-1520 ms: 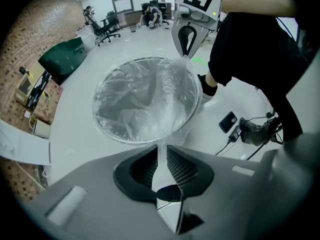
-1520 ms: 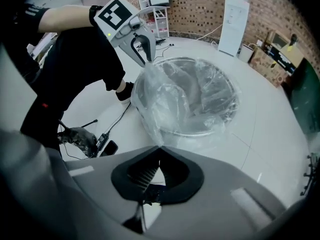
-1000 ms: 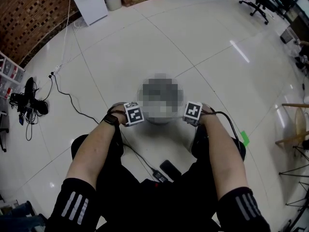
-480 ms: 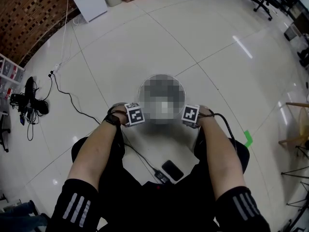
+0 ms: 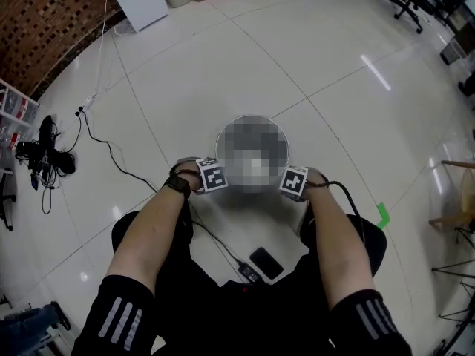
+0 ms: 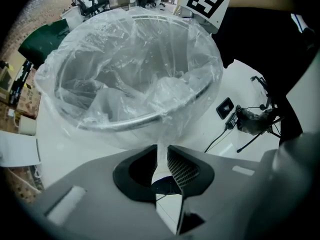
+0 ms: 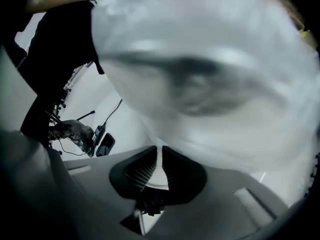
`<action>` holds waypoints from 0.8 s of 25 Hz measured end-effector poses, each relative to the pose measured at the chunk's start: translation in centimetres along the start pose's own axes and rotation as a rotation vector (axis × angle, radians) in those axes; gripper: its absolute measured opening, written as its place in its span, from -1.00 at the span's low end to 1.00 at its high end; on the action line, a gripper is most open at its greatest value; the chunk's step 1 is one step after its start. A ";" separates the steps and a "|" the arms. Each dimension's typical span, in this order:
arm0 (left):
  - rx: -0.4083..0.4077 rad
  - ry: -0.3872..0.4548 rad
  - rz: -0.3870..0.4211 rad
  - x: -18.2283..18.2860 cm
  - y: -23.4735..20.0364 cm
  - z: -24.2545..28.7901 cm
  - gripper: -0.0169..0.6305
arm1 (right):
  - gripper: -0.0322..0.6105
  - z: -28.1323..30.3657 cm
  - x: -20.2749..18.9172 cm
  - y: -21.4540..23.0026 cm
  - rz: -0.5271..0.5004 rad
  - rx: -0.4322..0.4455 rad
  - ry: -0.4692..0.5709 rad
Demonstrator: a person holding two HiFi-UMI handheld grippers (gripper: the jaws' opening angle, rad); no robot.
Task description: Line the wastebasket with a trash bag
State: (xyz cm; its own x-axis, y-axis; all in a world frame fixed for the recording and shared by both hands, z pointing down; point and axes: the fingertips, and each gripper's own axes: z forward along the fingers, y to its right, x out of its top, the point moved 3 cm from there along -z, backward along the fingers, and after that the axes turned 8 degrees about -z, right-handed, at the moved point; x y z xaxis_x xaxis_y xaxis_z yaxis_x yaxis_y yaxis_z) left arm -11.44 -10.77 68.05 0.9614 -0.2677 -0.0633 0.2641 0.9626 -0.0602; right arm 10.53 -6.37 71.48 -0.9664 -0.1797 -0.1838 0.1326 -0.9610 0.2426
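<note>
Clear plastic trash bag (image 6: 142,69): seated in the wastebasket (image 6: 131,121), hem over its rim. My left gripper (image 6: 162,160) and right gripper (image 7: 159,165): jaws just eased apart, film slack between them, unpinched. Lining judged nearly complete.

Clear, crinkled trash bag (image 6: 135,59) over silver-rimmed wastebasket (image 6: 125,121). Glossy white tiled floor (image 5: 223,65). Red-brown brick wall (image 5: 37,21) at upper left, green tape (image 5: 382,214) at right, white-striped black sleeves (image 5: 119,314) along the bottom.
</note>
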 end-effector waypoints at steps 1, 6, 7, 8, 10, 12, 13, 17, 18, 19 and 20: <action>0.000 0.012 -0.003 0.3 -0.1 -0.3 -0.74 | -0.71 -0.4 0.2 -0.4 0.012 0.024 0.026; -0.008 0.041 -0.023 0.5 -0.1 -2.7 -0.60 | -0.55 -3.9 -0.8 -0.9 0.025 0.027 0.019; -0.022 0.032 -0.030 0.2 0.1 -3.1 -0.59 | -0.54 -4.7 -1.0 -0.6 0.011 0.005 0.010; -0.045 0.024 -0.038 -0.1 0.3 -3.5 -0.58 | -0.52 -5.5 -1.0 -0.3 -0.004 -0.016 0.009; -0.097 0.015 -0.057 -0.6 0.9 -4.3 -0.57 | -0.52 -7.2 -0.9 0.0 -0.008 -0.037 0.034; -0.113 0.029 -0.069 -0.8 0.8 -5.4 -0.55 | -0.52 -9.3 -0.4 0.3 0.009 -0.049 0.073; -0.115 0.040 -0.077 -0.9 0.6 -6.0 -0.55 | -0.52 -10.3 -0.3 0.5 0.018 -0.057 0.093; -0.139 0.092 -0.131 -1.0 -0.5 -8.3 -0.55 | -0.52 -14.0 -0.5 2.1 0.077 -0.120 0.148; -0.141 0.104 -0.143 -1.1 -1.0 -8.7 -0.55 | -0.52 -14.8 -0.6 2.9 0.093 -0.143 0.167; -0.152 0.113 -0.154 -1.2 -1.4 -9.2 -0.55 | -0.52 -15.5 -0.6 3.7 0.104 -0.168 0.189; -0.169 0.121 -0.161 -1.4 -1.6 -9.5 -0.52 | -0.52 -16.1 -0.5 4.6 0.111 -0.193 0.216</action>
State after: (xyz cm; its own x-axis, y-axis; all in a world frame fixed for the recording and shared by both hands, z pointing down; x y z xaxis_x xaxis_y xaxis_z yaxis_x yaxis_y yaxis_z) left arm -13.96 -12.28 58.72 0.8892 -0.4296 -0.1574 0.3864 0.8894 -0.2444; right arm 15.16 -14.04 57.37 -0.8773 -0.3065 -0.3694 0.2941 -0.9514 0.0909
